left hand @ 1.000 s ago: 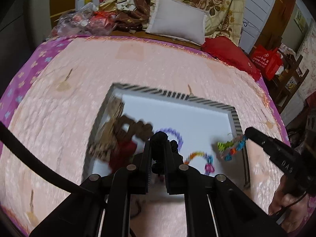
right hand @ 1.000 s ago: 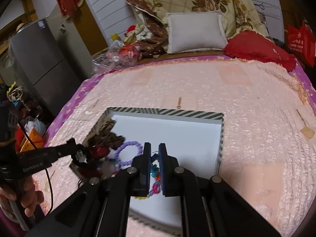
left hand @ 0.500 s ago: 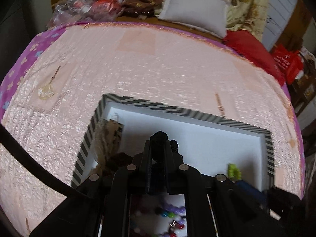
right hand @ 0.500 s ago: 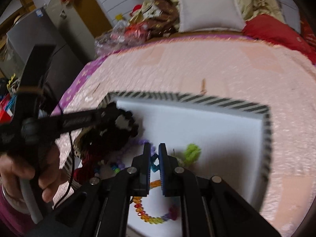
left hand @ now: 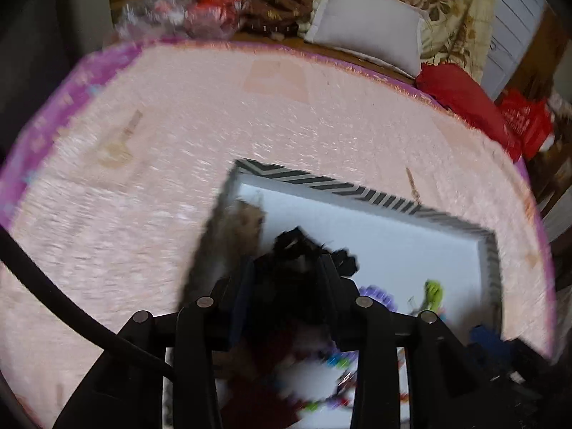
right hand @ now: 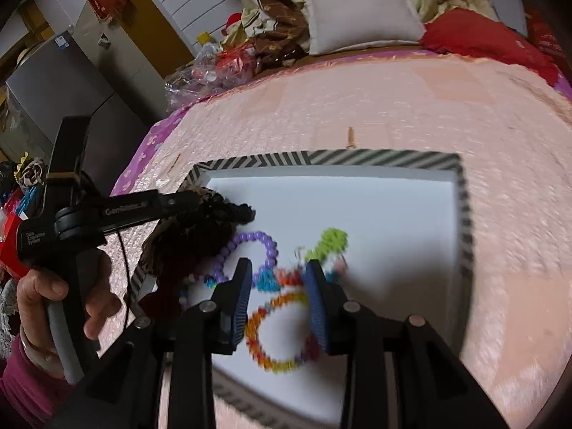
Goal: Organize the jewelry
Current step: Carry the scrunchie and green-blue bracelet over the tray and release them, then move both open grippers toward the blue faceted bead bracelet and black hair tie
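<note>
A white tray with a striped rim (right hand: 357, 158) lies on the pink bedspread and also shows in the left wrist view (left hand: 321, 181). In it lie a purple bead bracelet (right hand: 254, 241), a green piece (right hand: 330, 240), a rainbow bead bracelet (right hand: 282, 332) and a brown and dark red pile (right hand: 178, 246). My right gripper (right hand: 279, 279) is open just above the beads. My left gripper (left hand: 289, 268) has its jaws parted with a black scrunchie (left hand: 304, 246) between them, over the tray's left side; it also shows in the right wrist view (right hand: 228, 211).
The pink bedspread (left hand: 250, 125) surrounds the tray. A white pillow (right hand: 357, 14), a red cushion (right hand: 482, 35) and a heap of bags and clothes (right hand: 228, 60) lie at the head of the bed. A grey fridge (right hand: 64, 85) stands at left.
My right gripper has opened and let go of the colourful bracelets, which now lie in the tray. My left gripper's jaws have spread, with the black scrunchie between them.
</note>
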A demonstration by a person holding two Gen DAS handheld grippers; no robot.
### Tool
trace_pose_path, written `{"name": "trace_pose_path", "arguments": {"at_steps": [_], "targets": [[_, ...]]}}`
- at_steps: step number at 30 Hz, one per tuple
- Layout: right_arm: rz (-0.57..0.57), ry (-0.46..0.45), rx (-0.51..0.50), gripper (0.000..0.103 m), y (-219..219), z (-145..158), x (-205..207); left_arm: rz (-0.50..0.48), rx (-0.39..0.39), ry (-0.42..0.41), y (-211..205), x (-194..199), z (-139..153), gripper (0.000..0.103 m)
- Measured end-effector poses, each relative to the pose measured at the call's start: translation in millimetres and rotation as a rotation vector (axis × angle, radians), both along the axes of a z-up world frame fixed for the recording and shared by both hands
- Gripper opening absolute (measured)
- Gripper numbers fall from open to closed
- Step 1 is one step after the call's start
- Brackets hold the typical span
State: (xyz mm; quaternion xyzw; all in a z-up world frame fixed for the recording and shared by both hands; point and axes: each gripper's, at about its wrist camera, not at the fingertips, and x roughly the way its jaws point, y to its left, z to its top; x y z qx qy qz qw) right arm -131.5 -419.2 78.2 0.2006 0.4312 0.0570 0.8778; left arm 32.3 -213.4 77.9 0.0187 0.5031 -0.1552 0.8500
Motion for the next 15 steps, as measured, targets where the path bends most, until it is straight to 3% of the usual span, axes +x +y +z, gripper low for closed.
{"name": "trace_pose_path", "arguments": {"at_steps": [4, 7, 15], "targets": [[-0.009, -0.036, -0.078, 0.032, 13.3, 11.6, -30.6, -0.02, 0.014, -0.084, 14.6, -38.9, 17.7, 0.025], [-0.027, -0.052, -0.082, 0.039, 20.3, 16.8, -50.5, -0.015, 0.029, -0.132, 27.3, -66.0, 24.9, 0.025], [-0.036, -0.077, -0.105, 0.041, 47.1, 21.4, -97.9, 0.011, 0.065, -0.19, 55.7, -125.6, 26.2, 0.025]]}}
